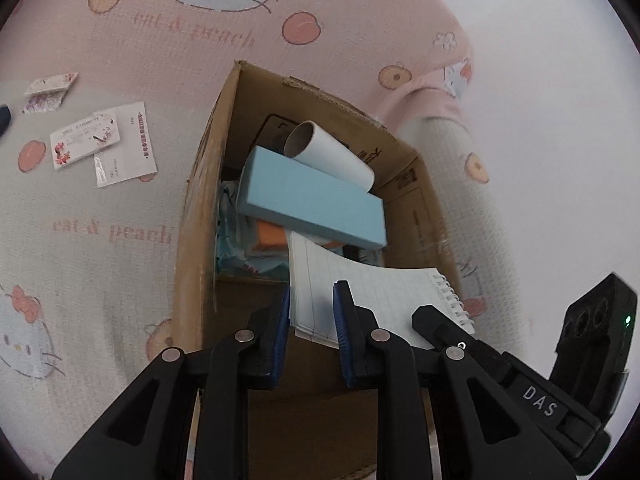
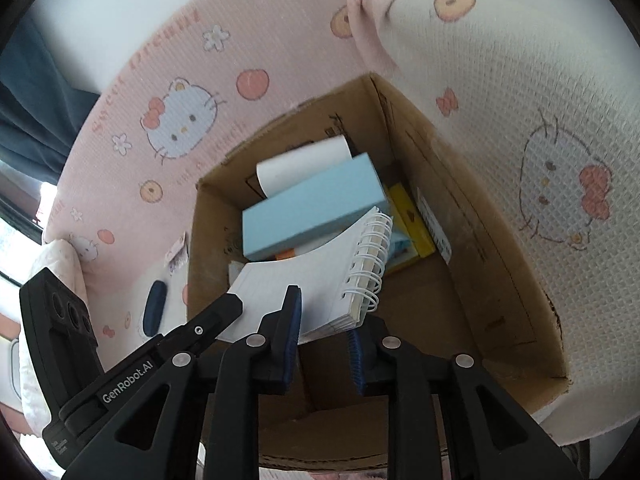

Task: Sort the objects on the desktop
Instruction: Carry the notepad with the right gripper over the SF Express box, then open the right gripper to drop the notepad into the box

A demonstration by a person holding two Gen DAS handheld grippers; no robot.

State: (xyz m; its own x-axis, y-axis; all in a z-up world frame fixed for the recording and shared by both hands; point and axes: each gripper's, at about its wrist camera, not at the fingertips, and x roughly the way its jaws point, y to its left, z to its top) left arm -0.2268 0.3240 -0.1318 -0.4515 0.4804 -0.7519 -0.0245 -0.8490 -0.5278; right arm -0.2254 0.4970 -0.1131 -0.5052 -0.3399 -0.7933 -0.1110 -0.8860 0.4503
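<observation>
Progress: partial. Already stowed in open brown cardboard box point(image 1: 200, 184), directly ahead of and below both tools: light-blue rectangular block point(image 1: 312, 200), lying slantwise on top; white cardboard tube point(image 1: 332, 152), resting on far end of that block; orange flat item point(image 1: 272, 236) and pale blue-green wrapped packets underneath, only partly visible; yellow flat pack point(image 2: 412, 220) upright against box wall, ahead and to right of right hand-held gripper point(image 2: 324, 318).

In transit: white spiral-bound lined notebook point(image 2: 300, 280), held over near part of box opening, not yet released, spiral edge toward right-hand side.

Right hand-held gripper: pinching notebook near spiral corner, one finger over page, other finger under binding.

Left hand-held gripper point(image 1: 312, 300): fingers partly drawn together about opposite, unbound edge of notebook; firm pad contact not confirmable from either view, so grip cannot be told.

Remaining, as judged from items outside box on pink-and-white printed cloth over worktop:
- white printed paper cards and sachets point(image 1: 104, 144), well to left of left hand-held gripper;
- second small group of printed cards point(image 1: 50, 88), further left and ahead;
- dark blue oval item point(image 2: 154, 308), left of box, just beyond left tool as seen from right wrist view.

Estimated stage: past midpoint. Notebook deposit pending, then collection of loose cards and dark item. Free space in box apparent at near right corner.
</observation>
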